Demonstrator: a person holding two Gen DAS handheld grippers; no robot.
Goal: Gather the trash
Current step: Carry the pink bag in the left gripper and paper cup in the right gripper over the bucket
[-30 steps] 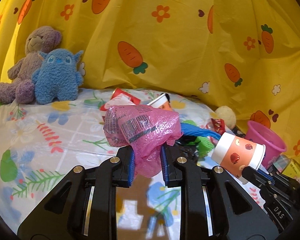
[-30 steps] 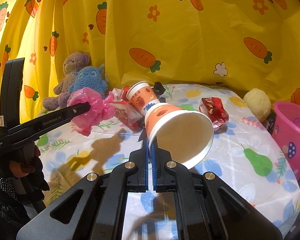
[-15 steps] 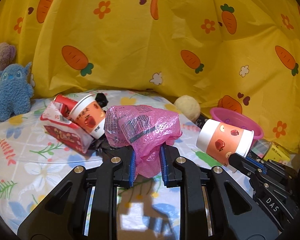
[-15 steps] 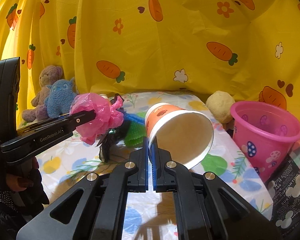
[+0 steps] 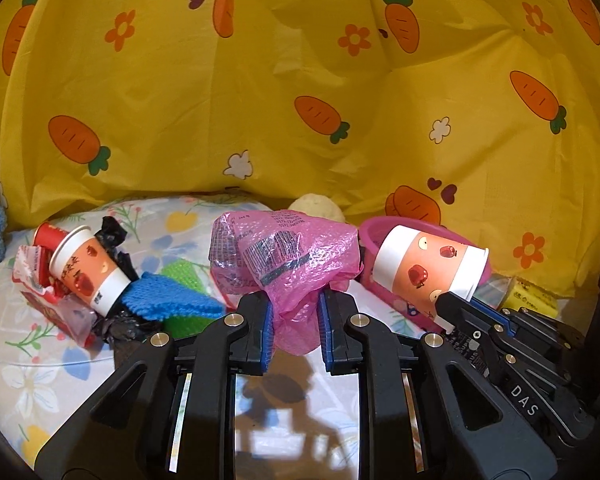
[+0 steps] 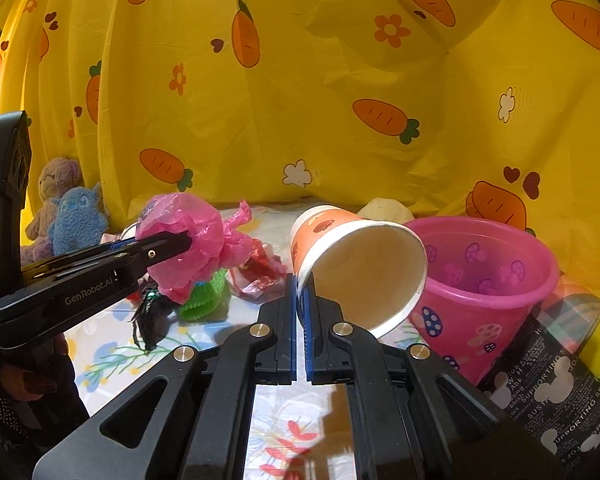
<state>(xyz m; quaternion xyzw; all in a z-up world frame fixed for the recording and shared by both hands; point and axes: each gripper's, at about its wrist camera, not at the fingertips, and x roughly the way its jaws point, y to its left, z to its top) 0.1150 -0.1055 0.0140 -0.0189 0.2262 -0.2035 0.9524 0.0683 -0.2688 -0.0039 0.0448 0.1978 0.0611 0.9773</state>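
A crumpled pink plastic bag (image 5: 288, 260) is pinched between the narrowly set jaws of the left gripper (image 5: 294, 324). The wall of an orange-and-white paper cup printed with apples (image 6: 360, 264) is clamped in the fully closed jaws of the right gripper (image 6: 300, 304), its open mouth tipped toward the camera. Compared with 1 second earlier, both grippers have been swung away from the 2 plush toys (image 6: 64, 216) and toward the pink plastic bucket with mushroom prints (image 6: 488, 280), now just beside the held cup. Both pieces of trash appear ready to be dropped in. A second paper cup (image 5: 88, 268) and red wrappers (image 5: 40, 284) are left on the floral cloth (image 5: 28, 360).
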